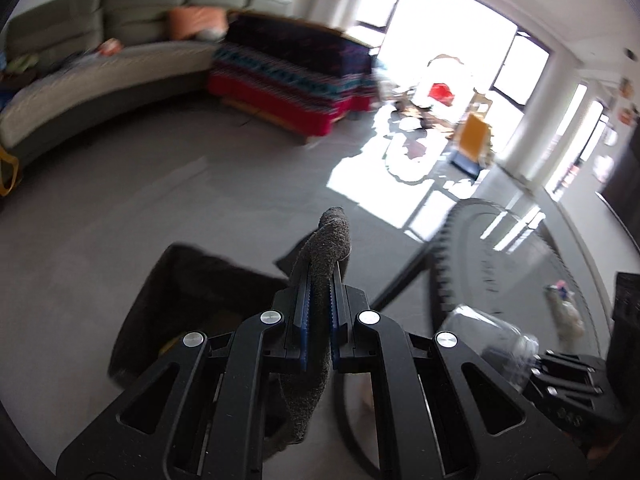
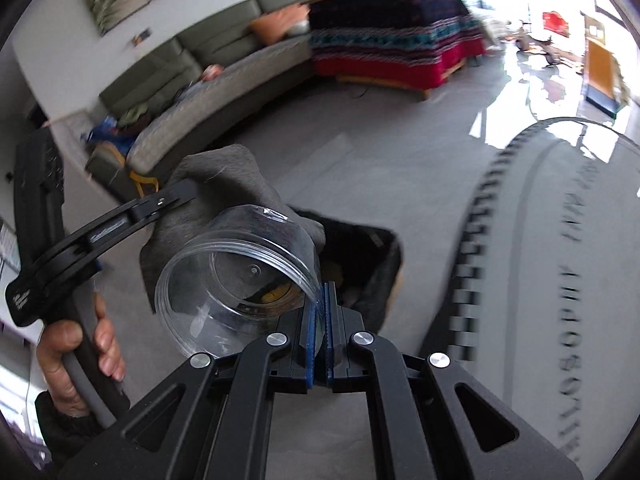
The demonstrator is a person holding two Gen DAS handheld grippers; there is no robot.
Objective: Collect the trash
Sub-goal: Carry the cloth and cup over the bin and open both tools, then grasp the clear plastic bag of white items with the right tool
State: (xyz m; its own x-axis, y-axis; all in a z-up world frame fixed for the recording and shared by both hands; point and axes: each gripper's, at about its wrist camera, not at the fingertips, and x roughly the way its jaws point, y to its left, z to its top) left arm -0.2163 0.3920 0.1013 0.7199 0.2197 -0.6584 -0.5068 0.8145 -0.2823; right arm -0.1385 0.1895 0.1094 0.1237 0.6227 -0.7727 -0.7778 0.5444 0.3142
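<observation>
While the left gripper (image 1: pixel 320 300) pinches a grey cloth (image 1: pixel 326 248) and the right gripper (image 2: pixel 322 332) clamps a clear cup's (image 2: pixel 236 280) rim, both hang near the black bin (image 2: pixel 368 264), ready to drop.

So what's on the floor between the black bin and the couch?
Nothing: in the left wrist view, only bare grey floor lies between the black bin and the couch.

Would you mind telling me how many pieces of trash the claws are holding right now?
2: a grey cloth pinched in the left claw, and a clear plastic jar gripped by its rim in the right claw.
</observation>
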